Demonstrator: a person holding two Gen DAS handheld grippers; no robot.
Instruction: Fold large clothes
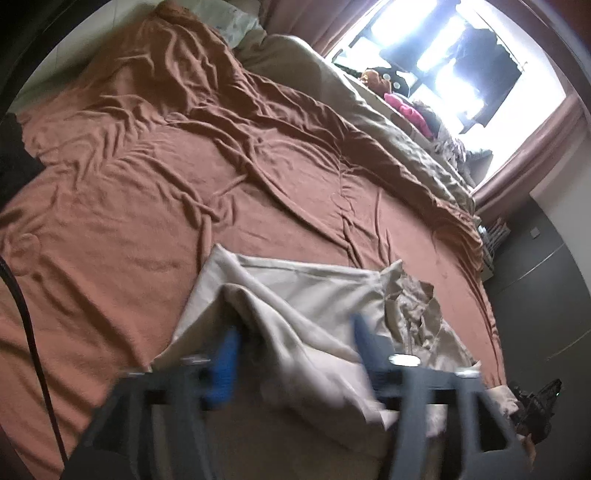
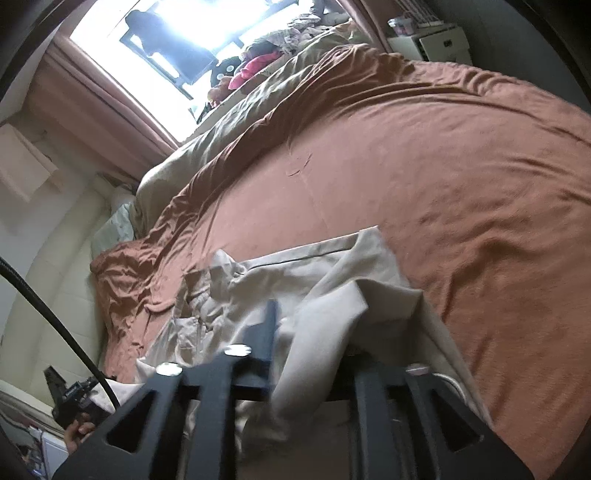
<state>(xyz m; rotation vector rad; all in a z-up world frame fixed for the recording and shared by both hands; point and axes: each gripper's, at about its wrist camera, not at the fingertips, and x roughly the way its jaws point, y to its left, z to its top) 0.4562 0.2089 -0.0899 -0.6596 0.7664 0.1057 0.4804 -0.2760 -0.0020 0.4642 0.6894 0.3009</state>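
Note:
Beige trousers [image 1: 295, 291] lie crumpled on the near part of a bed with a rust-orange sheet [image 1: 155, 177]. Their waistband and fly [image 1: 413, 306] are bunched to the right in the left wrist view. My left gripper [image 1: 295, 347] stands wide open over the near edge, and a loose fold of cloth rises between its blue pads [image 1: 225, 354]. In the right wrist view the same trousers [image 2: 332, 266] drape over my right gripper [image 2: 314, 332]. Its jaws are apart with a hanging fold between them. The cloth hides most of its right finger, and its left finger [image 2: 271, 325] shows.
An olive duvet [image 1: 399, 140] is heaped along the bed's far side below a bright window [image 1: 461, 55] with pink curtains. Soft toys [image 1: 406, 107] and a pillow [image 1: 236, 22] lie at the far edge. A dark wardrobe [image 1: 546, 280] and a white storage unit [image 2: 439, 44] stand beside the bed. A black cable [image 2: 55, 321] crosses the left.

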